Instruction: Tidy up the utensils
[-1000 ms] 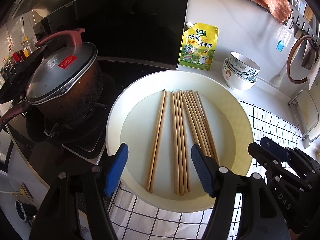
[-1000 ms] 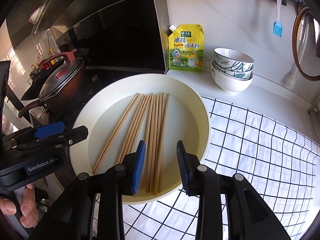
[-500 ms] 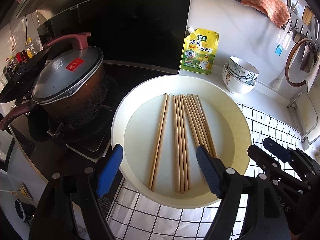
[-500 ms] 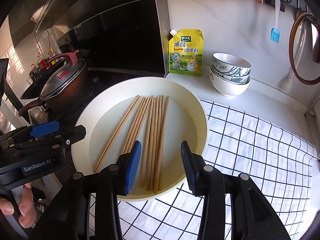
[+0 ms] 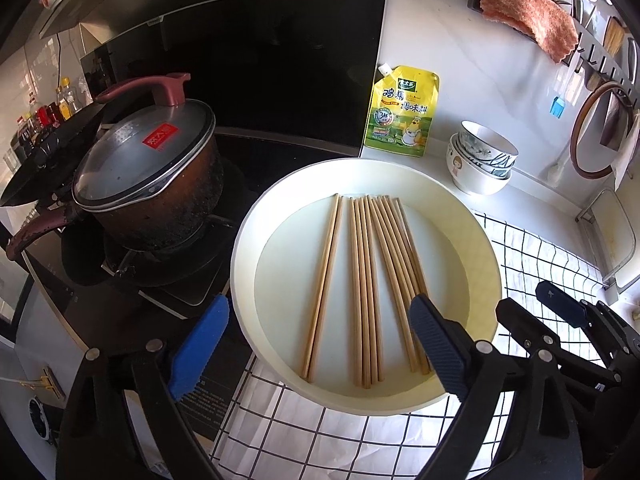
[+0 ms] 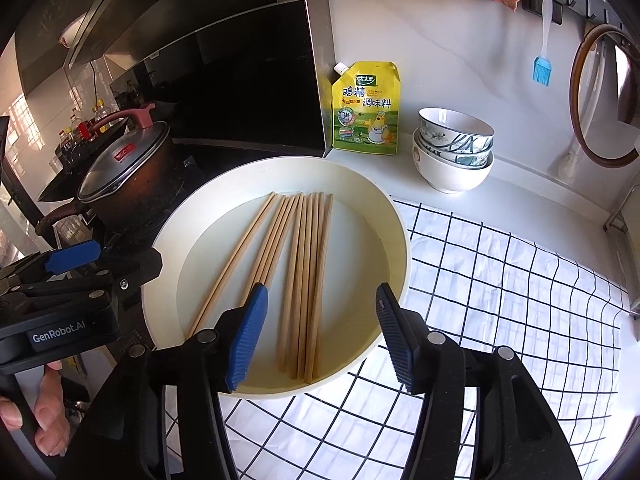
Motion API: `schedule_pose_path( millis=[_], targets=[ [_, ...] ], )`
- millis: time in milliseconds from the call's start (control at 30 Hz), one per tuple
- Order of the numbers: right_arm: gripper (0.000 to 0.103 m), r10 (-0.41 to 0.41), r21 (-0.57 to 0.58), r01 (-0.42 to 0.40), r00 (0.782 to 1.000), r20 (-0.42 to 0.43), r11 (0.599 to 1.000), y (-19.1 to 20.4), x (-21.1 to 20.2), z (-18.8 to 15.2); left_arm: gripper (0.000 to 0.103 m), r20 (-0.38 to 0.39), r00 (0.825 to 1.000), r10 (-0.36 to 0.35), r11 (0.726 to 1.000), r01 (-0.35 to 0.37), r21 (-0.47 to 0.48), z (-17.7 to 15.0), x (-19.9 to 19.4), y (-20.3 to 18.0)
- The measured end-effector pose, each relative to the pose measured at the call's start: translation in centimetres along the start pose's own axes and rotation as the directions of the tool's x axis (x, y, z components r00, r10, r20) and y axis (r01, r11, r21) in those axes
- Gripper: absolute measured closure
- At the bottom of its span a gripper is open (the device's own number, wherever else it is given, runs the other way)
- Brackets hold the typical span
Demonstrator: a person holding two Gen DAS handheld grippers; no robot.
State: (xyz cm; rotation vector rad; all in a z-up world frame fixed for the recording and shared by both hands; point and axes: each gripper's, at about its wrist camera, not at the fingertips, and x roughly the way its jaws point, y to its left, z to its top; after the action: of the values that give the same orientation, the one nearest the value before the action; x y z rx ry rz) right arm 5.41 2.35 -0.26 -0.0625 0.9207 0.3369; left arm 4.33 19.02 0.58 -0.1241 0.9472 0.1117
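In the middle of the cream plate [image 5: 486, 264] lie the wooden chopsticks [image 5: 366, 288], side by side in three loose groups — a pair to the left, a tight bunch in the centre, and a fanned bunch to the right. The plate sits partly on a checked cloth [image 6: 500, 280] on the bench, with its left edge close against the stove.

The left claw [image 5: 316, 346] hovers over the near rim, released and spread wide; its jaws have just been opening, and the near ends of the left and centre groups lie below the gap, untouched. The right claw [image 6: 320, 338] is released too, its jaws also just opening, with the ends of the right-hand bunch under the gap and no pad pressing on them.

Beyond the plate stand a yellow seasoning pouch [image 6: 366, 110] against the wall, stacked bowls [image 6: 454, 152] just beside it, and a lidded pot [image 5: 148, 176] on the burner to the left.

The risks, as I judge them: the sticks are thin, round and flat against a slick plate, so a claw closing from above may roll them apart or pinch only some of a bunch. A pad catching the rim could tip or slide the plate — and the two claws, working near each other, could collide.
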Motion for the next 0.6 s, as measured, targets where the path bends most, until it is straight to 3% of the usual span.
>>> schedule_pose_path(
  millis=[200,600],
  targets=[
    [0.035,-0.015,0.007,0.015,1.0,0.017,1.0,-0.07,-0.32,-0.1,0.009,0.007,1.0,0.006,1.0,-0.006,-0.009,-0.03,-0.35,0.05],
    [0.033,-0.02,0.013,0.02,1.0,0.012,1.0,-0.4,-0.48,-0.21,0.007,0.007,1.0,0.016,1.0,-0.016,-0.017,0.04,-0.67,0.08]
  ],
)
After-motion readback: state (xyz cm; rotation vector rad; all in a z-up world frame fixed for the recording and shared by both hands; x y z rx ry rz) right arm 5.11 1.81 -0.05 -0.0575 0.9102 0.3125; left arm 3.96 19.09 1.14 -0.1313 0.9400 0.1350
